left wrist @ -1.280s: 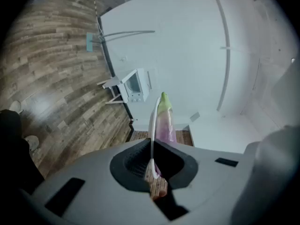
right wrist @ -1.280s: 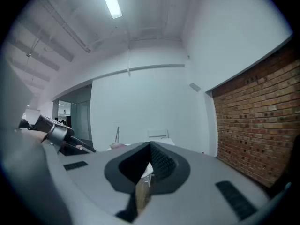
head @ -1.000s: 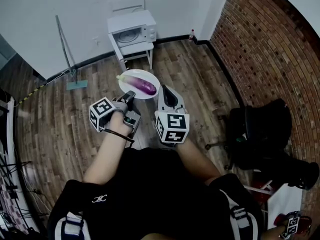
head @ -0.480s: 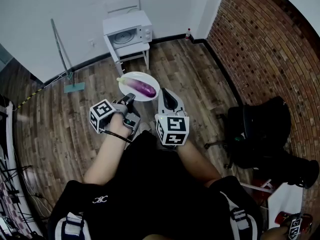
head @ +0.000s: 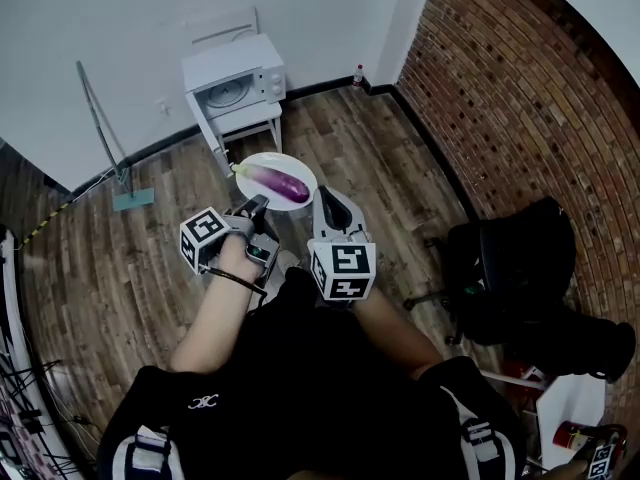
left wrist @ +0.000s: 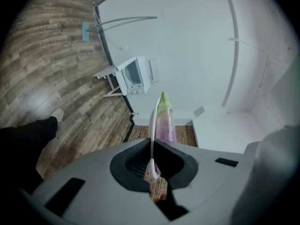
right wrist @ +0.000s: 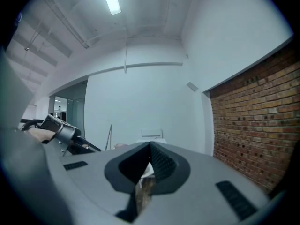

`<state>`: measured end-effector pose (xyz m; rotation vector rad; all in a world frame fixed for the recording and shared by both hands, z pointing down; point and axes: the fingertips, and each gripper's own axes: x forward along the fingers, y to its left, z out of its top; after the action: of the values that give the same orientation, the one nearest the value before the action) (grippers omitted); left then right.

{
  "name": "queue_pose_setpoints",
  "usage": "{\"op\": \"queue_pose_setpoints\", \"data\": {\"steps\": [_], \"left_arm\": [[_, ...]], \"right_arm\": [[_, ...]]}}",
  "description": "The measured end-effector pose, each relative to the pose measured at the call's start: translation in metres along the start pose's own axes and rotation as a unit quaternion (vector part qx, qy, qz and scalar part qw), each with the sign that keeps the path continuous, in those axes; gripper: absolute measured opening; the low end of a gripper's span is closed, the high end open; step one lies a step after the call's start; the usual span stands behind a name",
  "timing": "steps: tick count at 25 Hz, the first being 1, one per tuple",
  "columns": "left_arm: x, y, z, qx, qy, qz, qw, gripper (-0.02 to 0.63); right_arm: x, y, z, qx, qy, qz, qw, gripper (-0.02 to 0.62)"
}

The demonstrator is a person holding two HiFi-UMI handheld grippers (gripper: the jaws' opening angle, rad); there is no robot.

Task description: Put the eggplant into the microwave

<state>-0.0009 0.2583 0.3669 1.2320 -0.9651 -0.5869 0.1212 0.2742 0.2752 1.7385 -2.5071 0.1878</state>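
A brown wooden plank floor [head: 120,258] is seen, on which a small white table [head: 245,120], a black office chair [head: 510,268] and a small bottle [head: 358,75] by the wall are stood. A white microwave [head: 232,76] is carried on the table top. A long purple eggplant [head: 272,181] is laid across a round white plate [head: 280,162], which is held clear of the floor

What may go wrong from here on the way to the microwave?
1. The left gripper pinches the plate only at its rim, so it may tip.
2. The eggplant lies loose on it and may roll off.
3. The microwave door looks shut; opening it could jolt the plate.
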Motion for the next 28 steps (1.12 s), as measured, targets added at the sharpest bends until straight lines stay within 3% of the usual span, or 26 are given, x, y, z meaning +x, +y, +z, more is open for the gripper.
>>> {"op": "queue_pose_setpoints", "data": {"steps": [15,28], "left_arm": [[0.108,-0.029,0.078,-0.018,0.010,0.020,0.9996,0.018],[0.198,-0.058,0.155,-0.015,0.001,-0.001,0.9999,0.018]], "right_arm": [[0.138,-0.034,0.018,-0.002,0.037,0.004,0.999,0.005],[0.252,-0.061,0.042,-0.033,0.035,0.016,0.999,0.005]]}}
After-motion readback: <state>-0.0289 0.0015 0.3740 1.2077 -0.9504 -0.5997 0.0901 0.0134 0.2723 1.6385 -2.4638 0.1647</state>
